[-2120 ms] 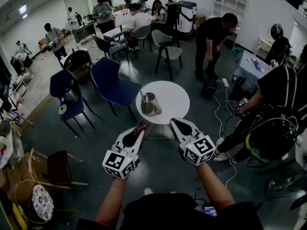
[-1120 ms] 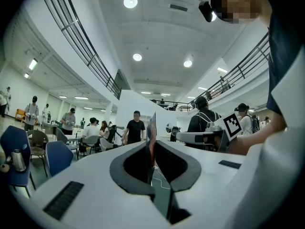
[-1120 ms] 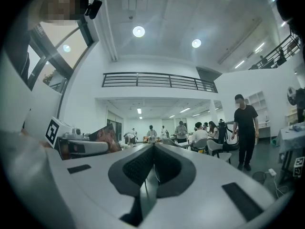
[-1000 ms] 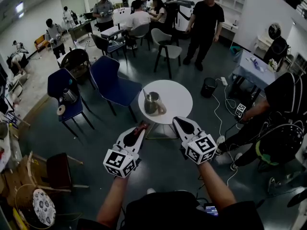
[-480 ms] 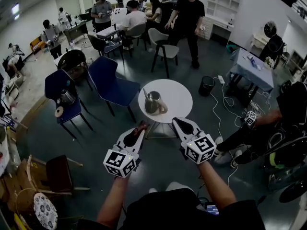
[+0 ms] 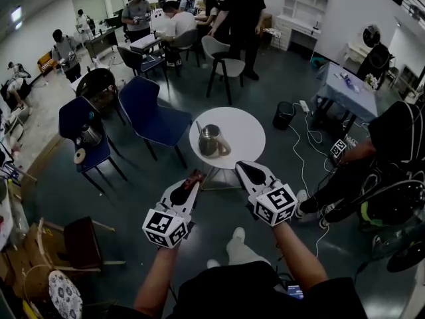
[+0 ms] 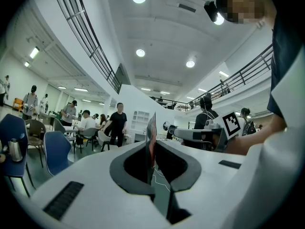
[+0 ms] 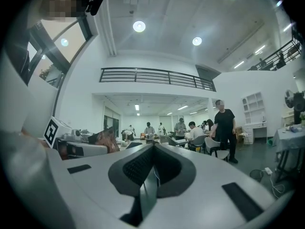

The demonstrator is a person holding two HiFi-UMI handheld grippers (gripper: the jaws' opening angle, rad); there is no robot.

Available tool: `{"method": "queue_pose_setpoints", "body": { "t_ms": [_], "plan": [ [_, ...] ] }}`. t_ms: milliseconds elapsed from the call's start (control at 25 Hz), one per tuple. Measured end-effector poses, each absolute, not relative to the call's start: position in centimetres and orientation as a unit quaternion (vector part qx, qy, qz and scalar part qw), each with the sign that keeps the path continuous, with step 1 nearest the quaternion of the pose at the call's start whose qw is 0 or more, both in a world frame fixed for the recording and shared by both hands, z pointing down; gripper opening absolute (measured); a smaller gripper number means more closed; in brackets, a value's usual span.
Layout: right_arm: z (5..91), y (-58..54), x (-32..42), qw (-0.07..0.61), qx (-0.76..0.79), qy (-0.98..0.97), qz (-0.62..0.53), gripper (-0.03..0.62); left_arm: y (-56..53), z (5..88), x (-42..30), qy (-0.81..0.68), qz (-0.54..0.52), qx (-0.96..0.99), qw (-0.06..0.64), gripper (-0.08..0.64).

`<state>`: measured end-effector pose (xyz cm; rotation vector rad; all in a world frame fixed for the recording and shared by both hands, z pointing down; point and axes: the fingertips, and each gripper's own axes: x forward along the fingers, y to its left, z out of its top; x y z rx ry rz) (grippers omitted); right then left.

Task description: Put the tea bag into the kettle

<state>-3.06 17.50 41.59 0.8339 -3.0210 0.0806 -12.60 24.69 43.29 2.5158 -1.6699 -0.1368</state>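
Note:
A metal kettle (image 6: 209, 140) stands on the left part of a small round white table (image 6: 242, 135), ahead of both grippers. My left gripper (image 6: 193, 179) is held in the air short of the table's near edge, shut on a reddish-brown tea bag (image 6: 195, 175). In the left gripper view the tea bag (image 7: 151, 132) stands on edge, pinched between the jaws of the left gripper (image 7: 152, 151). My right gripper (image 6: 241, 167) hovers beside it to the right, and its jaws meet with nothing between them in the right gripper view (image 8: 153, 151).
Two blue chairs (image 6: 150, 115) (image 6: 74, 121) stand left of the table; the farther one carries a metal pot (image 6: 89, 135). A black bin (image 6: 283, 115) and floor cables (image 6: 300, 153) lie to the right, near a seated person (image 6: 392, 145). A wooden chair (image 6: 73, 238) sits lower left.
Both grippers have stayed almost still in front of the table. A standing person in black has walked toward the back of the room. The view has shifted slightly.

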Motion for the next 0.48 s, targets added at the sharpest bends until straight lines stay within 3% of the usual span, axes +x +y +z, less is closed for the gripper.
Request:
{"method": "queue_pose_setpoints", "body": {
  "t_ms": [480],
  "plan": [
    [41.0,15.6,-2.9,0.002,0.264,-0.964,0.028,0.017,22.5,43.0,-12.0,-0.552,-0.044,0.830,0.064,0.041]
  ]
}}
